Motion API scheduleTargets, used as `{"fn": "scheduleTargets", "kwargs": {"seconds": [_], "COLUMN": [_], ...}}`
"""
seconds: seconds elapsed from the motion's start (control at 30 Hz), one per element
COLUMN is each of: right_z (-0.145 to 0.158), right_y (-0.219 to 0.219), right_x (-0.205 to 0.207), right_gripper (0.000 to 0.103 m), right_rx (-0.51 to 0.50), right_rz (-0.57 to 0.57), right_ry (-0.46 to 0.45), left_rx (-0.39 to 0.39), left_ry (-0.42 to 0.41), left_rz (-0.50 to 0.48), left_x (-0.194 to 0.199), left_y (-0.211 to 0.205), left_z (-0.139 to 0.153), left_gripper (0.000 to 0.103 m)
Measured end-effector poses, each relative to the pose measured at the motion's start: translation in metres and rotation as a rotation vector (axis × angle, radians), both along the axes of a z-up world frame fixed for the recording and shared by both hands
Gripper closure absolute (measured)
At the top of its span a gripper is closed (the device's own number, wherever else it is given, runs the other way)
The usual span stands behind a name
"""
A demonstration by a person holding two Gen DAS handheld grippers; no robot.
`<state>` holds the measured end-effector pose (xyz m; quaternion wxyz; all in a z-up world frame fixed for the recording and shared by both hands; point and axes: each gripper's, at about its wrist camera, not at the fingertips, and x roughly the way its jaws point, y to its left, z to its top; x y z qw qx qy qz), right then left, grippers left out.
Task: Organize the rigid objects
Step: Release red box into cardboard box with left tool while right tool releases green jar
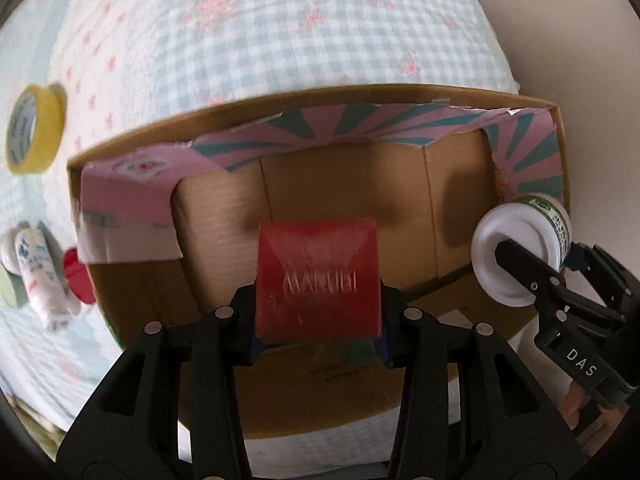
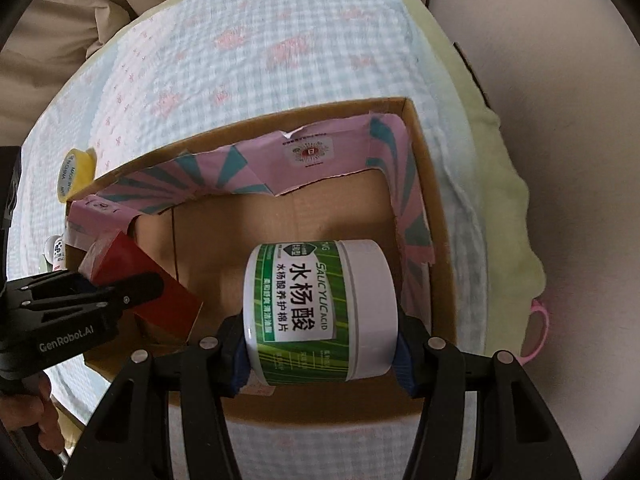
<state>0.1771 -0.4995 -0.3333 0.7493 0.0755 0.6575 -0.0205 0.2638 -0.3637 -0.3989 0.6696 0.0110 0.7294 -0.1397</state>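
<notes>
Jaws on both claws are closed down tight on their loads. Left gripper (image 1: 318,322) pinches a red block (image 1: 318,276) by its sides, hanging over the cardboard box (image 1: 520,100) floor. Right gripper (image 2: 320,350) clamps a white jar (image 2: 320,312) with a green label, end to end, at the block's three o'clock. Yellow tape roll (image 1: 34,128) lies on the checked quilt (image 1: 280,20), at the box's ten o'clock.
</notes>
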Motion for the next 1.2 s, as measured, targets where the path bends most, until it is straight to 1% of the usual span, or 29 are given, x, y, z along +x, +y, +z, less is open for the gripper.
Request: {"fn": "scheduleTargets", "kwargs": {"seconds": [0.03,0.07,0.1,0.13,0.17,0.2,0.23,0.3,0.47,0.63,0.8,0.93,1.03,1.13,1.2], "right_z": [-0.002,-0.004,-0.003,-0.003,0.000,0.004,0.008,0.012,0.013,0.018,0.039,0.056,0.076,0.096,0.117], "right_y": [-0.001,-0.002,-0.001,-0.003,-0.006,-0.009,-0.011,-0.011,-0.006,0.000,-0.001,0.005,0.014,0.025,0.038], "right_x": [0.001,0.002,0.003,0.003,0.002,0.001,-0.002,-0.008,-0.020,-0.030,-0.033,-0.039,-0.048,-0.059,-0.071], "right_gripper": [0.050,0.049,0.030,0.010,0.000,0.000,0.000,0.000,0.000,0.000,0.000,0.000,0.000,0.000,0.000], "right_rx": [0.009,0.016,0.024,0.024,0.028,0.079,0.093,0.065,0.007,0.002,-0.011,-0.041,-0.075,-0.114,-0.137], "right_rz": [0.003,0.008,0.006,-0.004,-0.013,-0.026,-0.047,-0.059,-0.050,-0.064,-0.059,-0.047,-0.030,-0.019,-0.019], "right_ry": [-0.004,-0.007,-0.015,-0.018,-0.024,-0.043,-0.071,-0.110,-0.134,-0.143,-0.163,-0.182,-0.201,-0.222,-0.245], "left_rx": [0.010,0.014,0.032,0.062,0.034,0.022,0.030,0.049,0.043,0.034,0.022,0.010,-0.006,-0.047,-0.062], "left_ry": [-0.007,-0.020,-0.040,-0.074,-0.077,-0.079,-0.088,-0.107,-0.130,-0.159,-0.194,-0.244,-0.298,-0.347,-0.383], "left_rz": [-0.016,-0.031,-0.041,-0.050,-0.051,-0.046,-0.040,-0.039,-0.017,-0.009,-0.001,-0.015,-0.026,-0.019,-0.022], "left_x": [0.000,0.001,0.001,0.001,0.001,0.001,0.001,-0.001,-0.006,-0.014,-0.025,-0.032,-0.042,-0.054,-0.063], "left_y": [-0.002,-0.003,-0.003,0.000,0.004,0.007,0.012,0.021,0.038,0.046,0.058,0.066,0.080,0.100,0.112], "left_z": [0.000,0.003,0.005,0.010,0.013,0.015,0.018,0.023,0.037,0.053,0.072,0.093,0.117,0.144,0.160], "left_gripper": [0.056,0.024,0.000,0.000,0.000,0.000,0.000,0.000,0.000,0.000,0.000,0.000,0.000,0.000,0.000]}}
